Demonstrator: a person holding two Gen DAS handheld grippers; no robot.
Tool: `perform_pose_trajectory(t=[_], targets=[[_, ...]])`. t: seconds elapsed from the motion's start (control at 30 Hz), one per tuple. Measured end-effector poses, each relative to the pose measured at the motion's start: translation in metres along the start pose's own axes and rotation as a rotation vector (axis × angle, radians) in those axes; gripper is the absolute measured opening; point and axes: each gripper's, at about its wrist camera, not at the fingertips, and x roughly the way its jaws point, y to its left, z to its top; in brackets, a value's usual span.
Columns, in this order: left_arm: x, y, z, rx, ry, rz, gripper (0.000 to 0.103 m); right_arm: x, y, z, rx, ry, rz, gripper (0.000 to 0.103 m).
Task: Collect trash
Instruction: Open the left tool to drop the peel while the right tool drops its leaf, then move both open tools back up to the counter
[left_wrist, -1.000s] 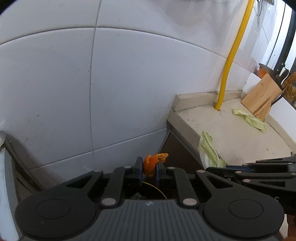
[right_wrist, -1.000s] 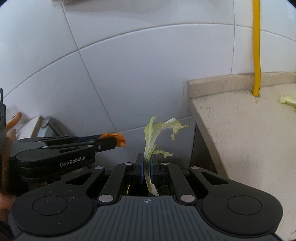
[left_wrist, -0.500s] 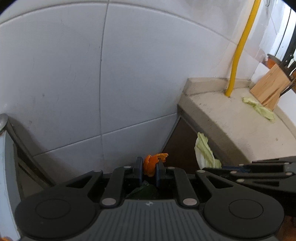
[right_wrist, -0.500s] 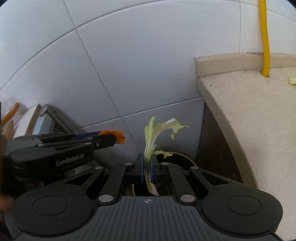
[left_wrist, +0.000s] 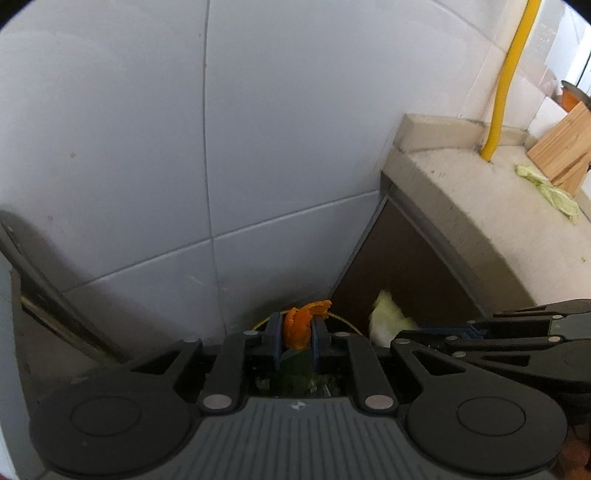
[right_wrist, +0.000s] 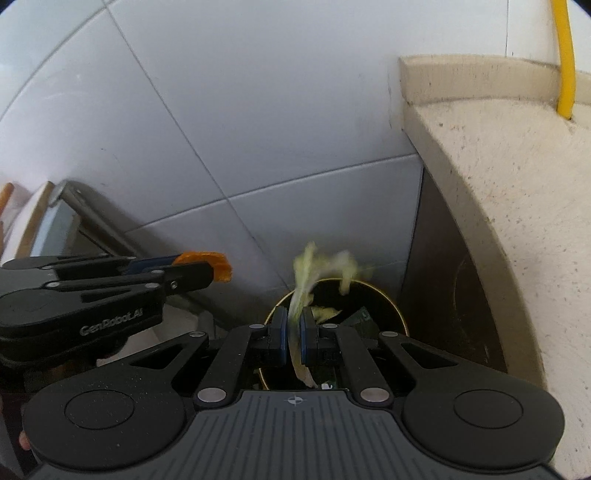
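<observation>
Change: both grippers have dropped toward the bin; its rim now shows.
Left wrist view: left gripper (left_wrist: 297, 334) fingers clamped on orange peel (left_wrist: 301, 325), held over the bin for dropping.
Right wrist view: right gripper (right_wrist: 293, 334) fingers pinch a cabbage leaf (right_wrist: 306, 280) above the bin (right_wrist: 395, 310); bench (right_wrist: 517, 177) alongside.

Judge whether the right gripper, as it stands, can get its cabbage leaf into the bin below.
Probably yes: the right gripper holds the cabbage leaf over the bin's open mouth, with nothing between them; the left gripper sits off to one side.
</observation>
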Motion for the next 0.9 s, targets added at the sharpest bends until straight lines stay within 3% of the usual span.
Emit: perform_pose_trajectory(t=[0.23,0.47,0.73,0.9], targets=[[0.015,-0.004,0.000,0.015,0.056,-0.010,0.013,0.013,-0.014,0.000,0.028,0.021,-0.015,0.018],[0.017,-0.003,0.000,0.014,0.070,-0.006,0.031,0.011,-0.017,0.001,0.056,0.010,-0.015,0.022],[0.011,-0.007,0.000,0.037,0.048,-0.017,0.033,-0.020,-0.025,-0.003,0.074,-0.047,-0.019,0.026],[0.003,-0.014,0.000,0.078,0.003,-0.058,0.033,-0.057,-0.042,-0.007,0.104,-0.129,-0.024,0.031]])
